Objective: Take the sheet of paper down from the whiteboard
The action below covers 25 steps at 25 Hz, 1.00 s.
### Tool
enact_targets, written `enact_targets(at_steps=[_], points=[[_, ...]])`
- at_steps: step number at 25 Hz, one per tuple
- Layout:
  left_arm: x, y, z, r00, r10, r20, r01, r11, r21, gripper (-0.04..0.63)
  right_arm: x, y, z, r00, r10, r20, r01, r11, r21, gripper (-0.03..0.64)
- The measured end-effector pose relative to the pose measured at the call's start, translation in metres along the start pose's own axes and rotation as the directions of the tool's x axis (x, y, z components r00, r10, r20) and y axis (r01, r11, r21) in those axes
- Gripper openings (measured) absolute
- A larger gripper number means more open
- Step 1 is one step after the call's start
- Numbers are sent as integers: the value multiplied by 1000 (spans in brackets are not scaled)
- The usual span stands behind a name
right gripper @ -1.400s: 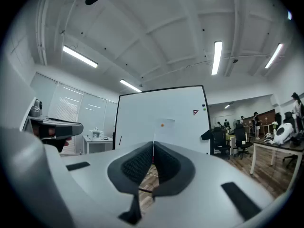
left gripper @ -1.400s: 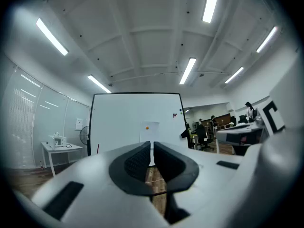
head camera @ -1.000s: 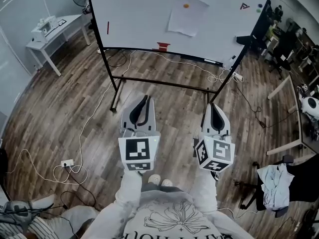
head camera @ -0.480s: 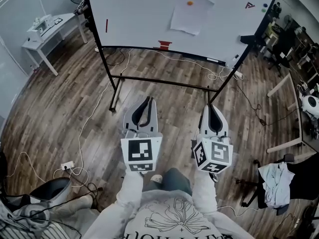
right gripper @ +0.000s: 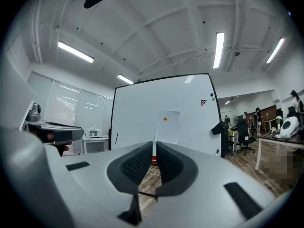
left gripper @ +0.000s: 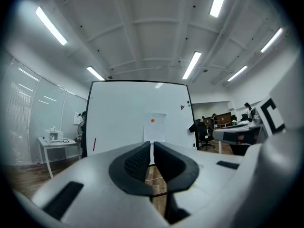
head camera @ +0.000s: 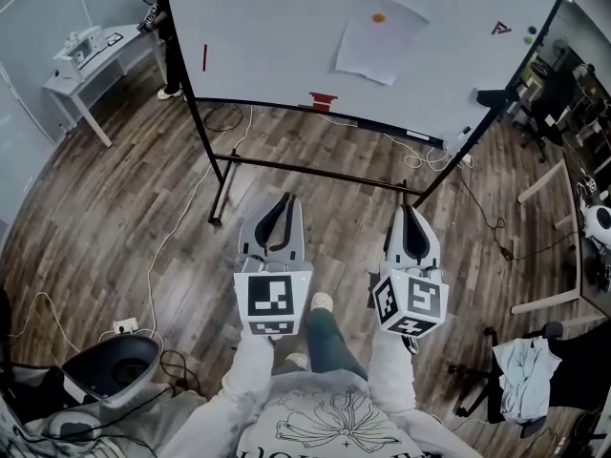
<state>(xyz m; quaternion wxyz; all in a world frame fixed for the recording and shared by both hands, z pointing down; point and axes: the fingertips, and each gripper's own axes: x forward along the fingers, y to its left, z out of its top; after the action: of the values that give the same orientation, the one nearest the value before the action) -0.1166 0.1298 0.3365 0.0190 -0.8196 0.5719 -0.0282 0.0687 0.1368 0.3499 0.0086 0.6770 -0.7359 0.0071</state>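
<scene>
A white sheet of paper [head camera: 380, 38] was shown hanging on the upper right part of a wheeled whiteboard [head camera: 258, 36]. It was pinned near its top edge by a single orange magnet [head camera: 379, 17] and hung slightly askew.

Both grippers were held level above a wooden floor, well apart from the board. The left gripper [head camera: 284, 201] had its jaws drawn almost together, with only a thin slit between them and nothing held. The right gripper [head camera: 409, 213] was likewise closed and empty. In each gripper view the sheet was framed straight ahead, just above the jaw tips.

The sheet was judged to be very light, thin and limp. It could easily be creased, or torn if pulled hard against the magnet. A lower corner or a side edge was judged the best place for it to be pinched, since these seemed to be held by nothing, while the flat middle lay against the board and offered no purchase. The magnet was judged likely to need lifting or sliding off with the other gripper, so that the paper would not be ripped.
</scene>
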Motion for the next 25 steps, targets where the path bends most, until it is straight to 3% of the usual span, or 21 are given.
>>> enact_targets(at_steps=[13, 25], points=[[194, 6, 31, 996, 70, 54, -71, 997, 10, 21, 190, -75, 35, 995, 73, 66, -71, 997, -30, 10], [313, 18, 23, 995, 97, 10, -97, 995, 3, 22, 307, -112, 23, 993, 115, 23, -115, 993, -15, 62]])
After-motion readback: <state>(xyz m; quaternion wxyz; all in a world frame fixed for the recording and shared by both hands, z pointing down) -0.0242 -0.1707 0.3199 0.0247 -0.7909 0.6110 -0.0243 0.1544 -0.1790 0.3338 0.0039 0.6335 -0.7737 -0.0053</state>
